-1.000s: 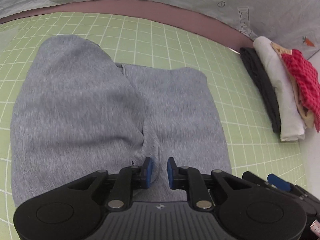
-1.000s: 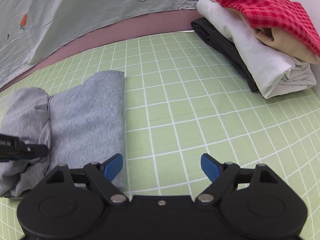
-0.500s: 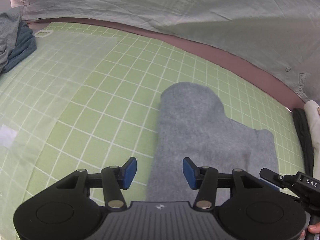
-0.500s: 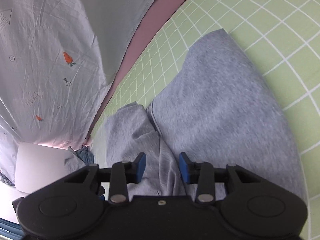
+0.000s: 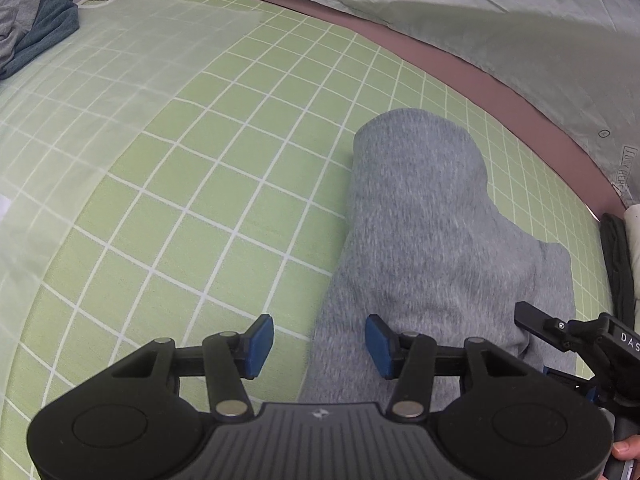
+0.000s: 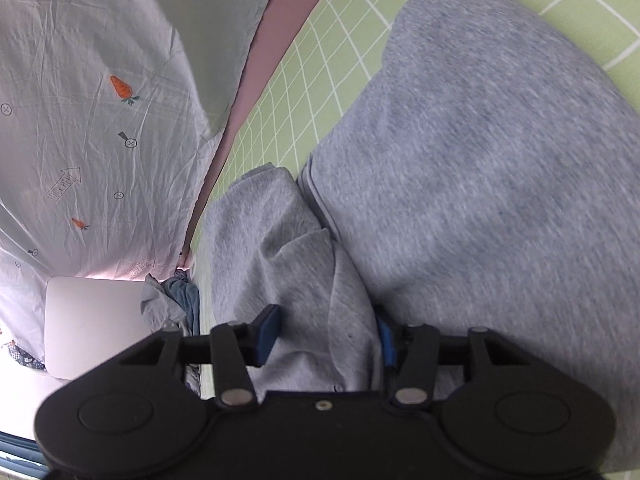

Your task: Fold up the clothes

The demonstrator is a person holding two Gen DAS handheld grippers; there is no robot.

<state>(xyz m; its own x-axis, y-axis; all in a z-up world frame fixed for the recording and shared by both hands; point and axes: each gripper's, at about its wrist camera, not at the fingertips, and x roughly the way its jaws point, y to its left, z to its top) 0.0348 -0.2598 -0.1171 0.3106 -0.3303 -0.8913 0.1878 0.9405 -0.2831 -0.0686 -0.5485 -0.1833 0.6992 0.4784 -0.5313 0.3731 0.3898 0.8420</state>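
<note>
Two claws work over a green gridded mat point(image 5: 208, 184) that covers the surface, with a pale printed sheet point(image 6: 92, 128) draped behind it and a pinkish strip of edge between the two. On the mat lies the grey garment point(image 5: 432, 240), partly folded: one broad flat panel and, beside it, a narrower bunched part with loose creases. At the far left corner of the mat sits a small heap of teal and grey clothes point(image 5: 36, 28); at the right edge a dark folded item point(image 5: 618, 264) shows, cut off by the frame.

From the left, the left claw point(image 5: 320, 344) hangs over the garment's near left edge with its blue pads standing apart; one pad is over bare mat, the other over grey cloth, neither pressing on it. The right claw point(image 6: 324, 334) has just been closing and now stands narrow, a ridge of the bunched grey cloth between its pads; the right-hand pad is half buried in the fabric, and the cloth looks pinched. A fingertip point(image 5: 626, 448) shows at the lower right corner of the left view.
</note>
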